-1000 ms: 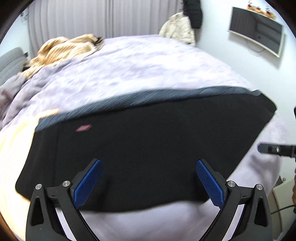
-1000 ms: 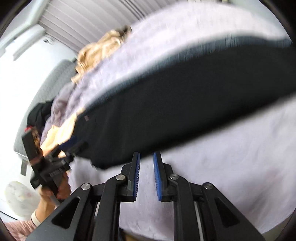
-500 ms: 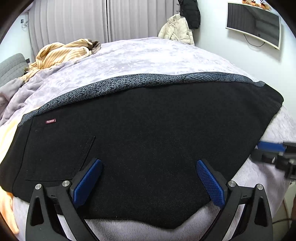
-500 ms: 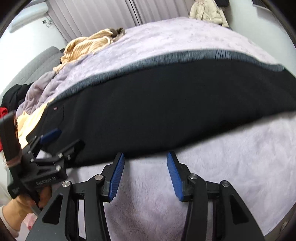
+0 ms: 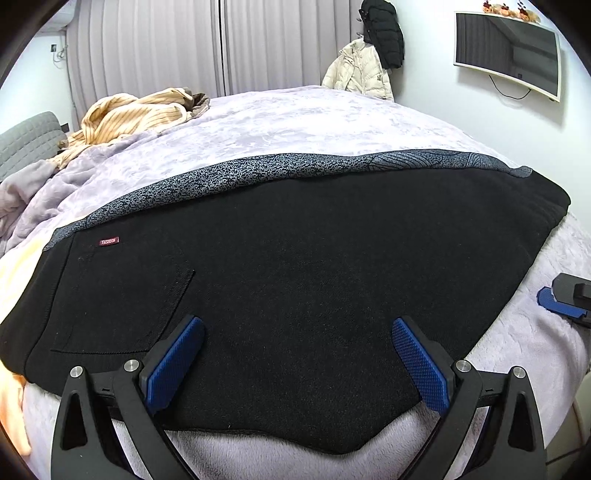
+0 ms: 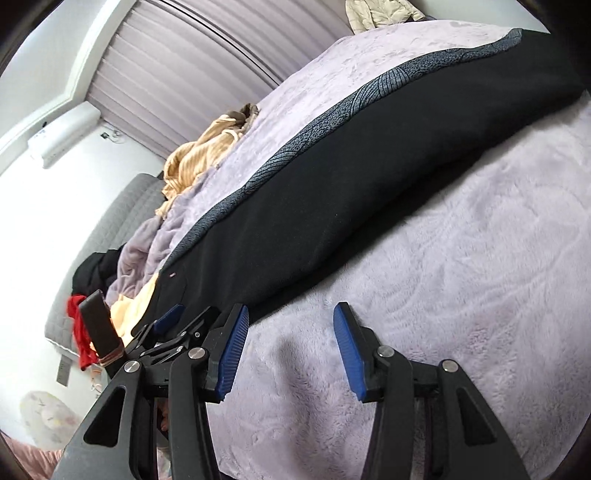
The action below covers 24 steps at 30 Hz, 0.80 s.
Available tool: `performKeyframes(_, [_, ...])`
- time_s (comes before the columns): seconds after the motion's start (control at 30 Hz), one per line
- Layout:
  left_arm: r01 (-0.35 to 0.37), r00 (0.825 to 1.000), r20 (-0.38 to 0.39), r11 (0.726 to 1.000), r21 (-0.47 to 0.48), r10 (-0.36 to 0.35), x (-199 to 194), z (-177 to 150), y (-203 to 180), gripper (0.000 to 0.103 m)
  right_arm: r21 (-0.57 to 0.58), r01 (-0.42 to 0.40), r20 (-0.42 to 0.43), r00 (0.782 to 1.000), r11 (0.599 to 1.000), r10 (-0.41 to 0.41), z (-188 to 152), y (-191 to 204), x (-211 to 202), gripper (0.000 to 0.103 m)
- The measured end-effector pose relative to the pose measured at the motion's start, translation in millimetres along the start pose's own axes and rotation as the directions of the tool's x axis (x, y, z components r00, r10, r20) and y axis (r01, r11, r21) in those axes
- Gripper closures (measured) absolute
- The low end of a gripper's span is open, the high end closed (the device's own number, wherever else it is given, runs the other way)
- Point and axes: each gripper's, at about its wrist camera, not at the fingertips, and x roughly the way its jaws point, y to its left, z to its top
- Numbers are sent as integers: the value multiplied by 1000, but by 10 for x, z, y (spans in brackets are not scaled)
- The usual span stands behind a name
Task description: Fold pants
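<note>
Across the near half of the bed lie the black pants [image 5: 314, 288], spread flat and long from left to right, a speckled grey band running along their far edge. A small red label [image 5: 109, 241] sits near the left end, just above a stitched pocket. The near hem dips toward the left gripper [image 5: 295, 354], whose jaws stand wide apart over the black cloth with nothing held between them. From the other side, the right gripper [image 6: 289, 343] hangs above bare lilac blanket [image 6: 461, 258], just near of the pants' edge, jaws spread wide too and empty. The left gripper shows at the lower left of that view, at the pants' left end. The blanket covers the whole bed. At its far left corner a yellow striped garment [image 5: 136, 114] lies crumpled. Beyond it are pale curtains [image 5: 166, 48]; a cream jacket [image 5: 360, 72] and a black coat [image 5: 384, 33] hang at the far right, and a monitor [image 5: 508, 51] is mounted on the right wall.
</note>
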Motion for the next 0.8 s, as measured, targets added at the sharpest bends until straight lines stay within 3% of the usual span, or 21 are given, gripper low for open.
performKeyframes(0.2, [-24,1000,-6,1000,4,24,19,10,-37,1,-23,-25,21,999,999,25,-88,-52,-112,51])
performKeyframes(0.33, [-49,999,-17,999,5,49,16,32,-66,0,16,-87,13,996,996,86,-27,-113,-174,50])
performKeyframes(0.43, [-73,993,-94,997,-37,69,-18,157,-81,1,93,-150,82,986,984,142,128,-320,-484,50])
performKeyframes(0.5, [-11,993,-121,994,-104,-2,-63,305,-90,1,123,-121,171,980,985,99,263,-517,-772,49])
performKeyframes(0.57, [22,995,-96,992,-125,-34,-88,493,-214,1,184,-91,272,961,979,38,433,-829,-1081,49])
performKeyframes(0.67, [19,998,-67,999,-30,-21,31,743,-605,1,347,6,321,939,938,-125,648,-1358,-1336,50])
performKeyframes(0.73, [-2,998,-57,1000,14,3,176,817,-844,1,462,-34,351,925,886,-147,738,-1776,-1431,62])
performKeyframes(0.77, [13,998,-68,1000,18,-12,269,830,-940,1,488,-39,354,922,872,-156,769,-1883,-1443,72])
performKeyframes(0.8, [27,996,-88,1000,10,-26,362,831,-1012,1,506,-38,362,916,862,-172,808,-1997,-1464,74])
